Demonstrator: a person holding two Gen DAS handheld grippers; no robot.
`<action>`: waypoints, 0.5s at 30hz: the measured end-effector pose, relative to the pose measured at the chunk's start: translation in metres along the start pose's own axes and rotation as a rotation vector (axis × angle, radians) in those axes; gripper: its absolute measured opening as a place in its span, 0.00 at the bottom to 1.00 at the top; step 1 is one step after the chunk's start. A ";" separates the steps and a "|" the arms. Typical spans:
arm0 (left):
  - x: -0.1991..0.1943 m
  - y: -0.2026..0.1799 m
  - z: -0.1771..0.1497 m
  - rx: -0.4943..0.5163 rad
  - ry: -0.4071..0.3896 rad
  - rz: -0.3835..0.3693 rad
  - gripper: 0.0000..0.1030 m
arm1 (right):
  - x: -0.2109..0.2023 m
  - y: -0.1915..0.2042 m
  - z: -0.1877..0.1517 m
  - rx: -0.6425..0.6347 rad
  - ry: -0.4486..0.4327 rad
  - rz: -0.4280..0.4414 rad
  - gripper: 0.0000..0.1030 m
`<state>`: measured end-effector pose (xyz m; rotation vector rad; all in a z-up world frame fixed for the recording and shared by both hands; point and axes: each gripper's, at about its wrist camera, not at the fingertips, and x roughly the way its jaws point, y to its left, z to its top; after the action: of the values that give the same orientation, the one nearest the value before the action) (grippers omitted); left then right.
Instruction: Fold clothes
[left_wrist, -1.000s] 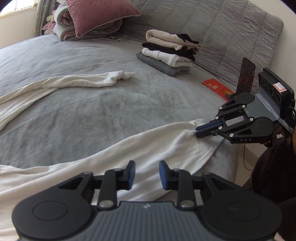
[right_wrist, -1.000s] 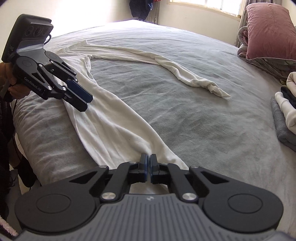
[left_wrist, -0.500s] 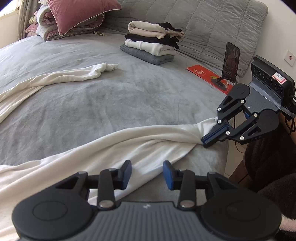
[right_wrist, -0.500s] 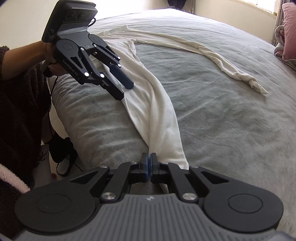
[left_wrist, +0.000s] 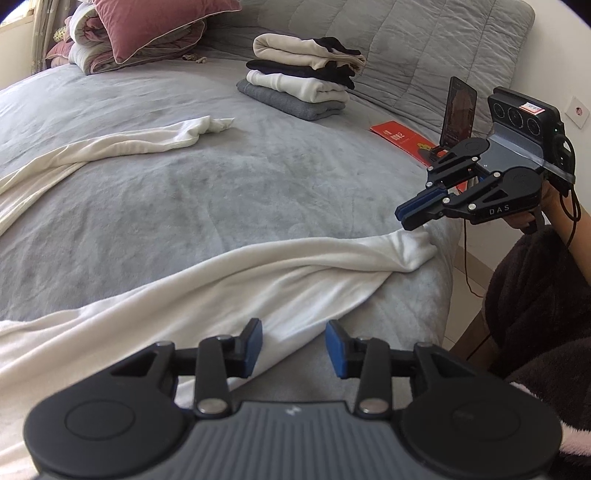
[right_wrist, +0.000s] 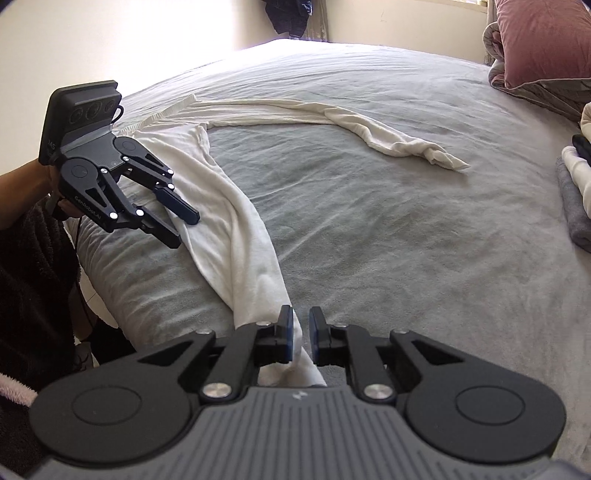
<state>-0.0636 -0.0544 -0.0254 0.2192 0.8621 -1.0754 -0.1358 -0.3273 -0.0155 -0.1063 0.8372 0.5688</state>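
Jaws on our right gripper (right_wrist: 301, 334) have just parted off the long white cotton garment (left_wrist: 258, 280), our left gripper (left_wrist: 293, 343) likewise released, so we judge this spreading step finished.

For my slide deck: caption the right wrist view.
Both grippers, right and left, open over a white garment on the grey bed.

A wide bed (left_wrist: 258, 184) with a grey cover carries everything. A long white garment (left_wrist: 221, 280) lies across it — one end at the near edge, one sleeve stretched toward the middle. Near the quilted headboard (left_wrist: 424, 44) stands a stack (left_wrist: 303, 85) of folded clothes. A pink pillow (left_wrist: 155, 26) rests on bundled bedding at the far corner. A red booklet (left_wrist: 399, 138) lies beside an upright phone (left_wrist: 460, 110).
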 end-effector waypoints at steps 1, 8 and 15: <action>0.000 0.000 0.000 -0.001 0.000 0.000 0.38 | 0.001 -0.001 -0.001 0.002 0.008 0.000 0.14; 0.002 0.000 0.002 -0.003 0.000 0.003 0.38 | 0.013 0.000 -0.007 -0.007 0.061 -0.013 0.14; 0.000 0.003 0.004 -0.011 -0.010 0.011 0.38 | 0.010 0.009 -0.006 -0.068 0.043 -0.039 0.03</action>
<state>-0.0592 -0.0553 -0.0230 0.2086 0.8570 -1.0606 -0.1394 -0.3175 -0.0253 -0.1968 0.8565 0.5602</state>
